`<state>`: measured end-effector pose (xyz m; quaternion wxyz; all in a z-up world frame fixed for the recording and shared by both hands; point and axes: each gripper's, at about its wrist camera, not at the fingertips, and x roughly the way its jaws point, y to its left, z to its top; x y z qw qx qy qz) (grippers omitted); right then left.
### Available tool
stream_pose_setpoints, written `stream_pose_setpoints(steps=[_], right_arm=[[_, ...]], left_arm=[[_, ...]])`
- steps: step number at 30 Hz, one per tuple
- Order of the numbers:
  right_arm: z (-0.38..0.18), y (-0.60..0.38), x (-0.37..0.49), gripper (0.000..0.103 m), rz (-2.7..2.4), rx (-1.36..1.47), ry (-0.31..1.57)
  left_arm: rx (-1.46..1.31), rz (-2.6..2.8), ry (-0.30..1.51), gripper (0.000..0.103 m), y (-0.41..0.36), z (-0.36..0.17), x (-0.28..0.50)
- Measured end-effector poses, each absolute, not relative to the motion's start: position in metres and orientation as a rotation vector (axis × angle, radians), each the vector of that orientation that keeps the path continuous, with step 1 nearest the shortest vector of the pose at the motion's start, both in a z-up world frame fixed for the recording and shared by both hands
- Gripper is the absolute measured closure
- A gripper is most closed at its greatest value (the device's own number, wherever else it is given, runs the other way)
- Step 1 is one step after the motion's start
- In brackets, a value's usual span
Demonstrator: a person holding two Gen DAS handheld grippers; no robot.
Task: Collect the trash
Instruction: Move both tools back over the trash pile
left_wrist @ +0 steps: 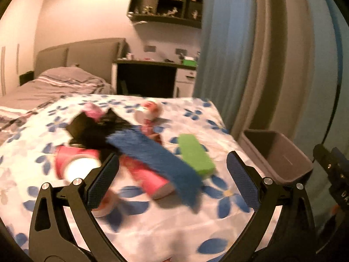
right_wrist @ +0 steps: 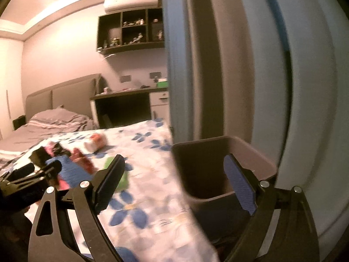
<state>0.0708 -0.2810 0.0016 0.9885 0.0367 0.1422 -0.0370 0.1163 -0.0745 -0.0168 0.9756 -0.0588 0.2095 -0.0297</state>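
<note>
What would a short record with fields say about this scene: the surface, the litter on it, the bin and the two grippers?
surface: flowered white-and-blue cloth
litter: green rectangular block, blue fuzzy strip, pink paper cups, black crumpled sheet
bin: dark plastic bin beside the cloth's right edge
left gripper: open, holds nothing
right gripper: open, holds nothing

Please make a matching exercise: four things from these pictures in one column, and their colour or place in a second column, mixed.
Things:
1. box
2. strip of cloth
3. bin
4. cup

Descriptions:
A. blue, lying across a pink tube
B. dark, standing beside the bed, off the floral sheet
C. green, on the floral sheet
D. pink, lying on its side near the left tongs' finger

Pairs: 1-C, 2-A, 3-B, 4-D
</note>
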Motion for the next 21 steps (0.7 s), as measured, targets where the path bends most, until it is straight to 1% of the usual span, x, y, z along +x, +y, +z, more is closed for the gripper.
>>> stream_pose_setpoints(steps=[5,11,21], right_arm=[[-0.004,-0.251,0.069,0.014,-0.009,0.056,0.305],[-0.013,-0.217,0.076,0.014,0.053,0.015,0.337],[-0.023,-0.171,0.092,0.014,0.136,-0.043,0.390]], left_arm=[[-0.118,0.024,0.404,0.006,-0.033,-0.020,0.090],[-0.146,0.118,0.415,0.006,0.005,-0.025,0.079],[-0.182,0.174,0.417,0.006,0.037,-0.031,0.075]])
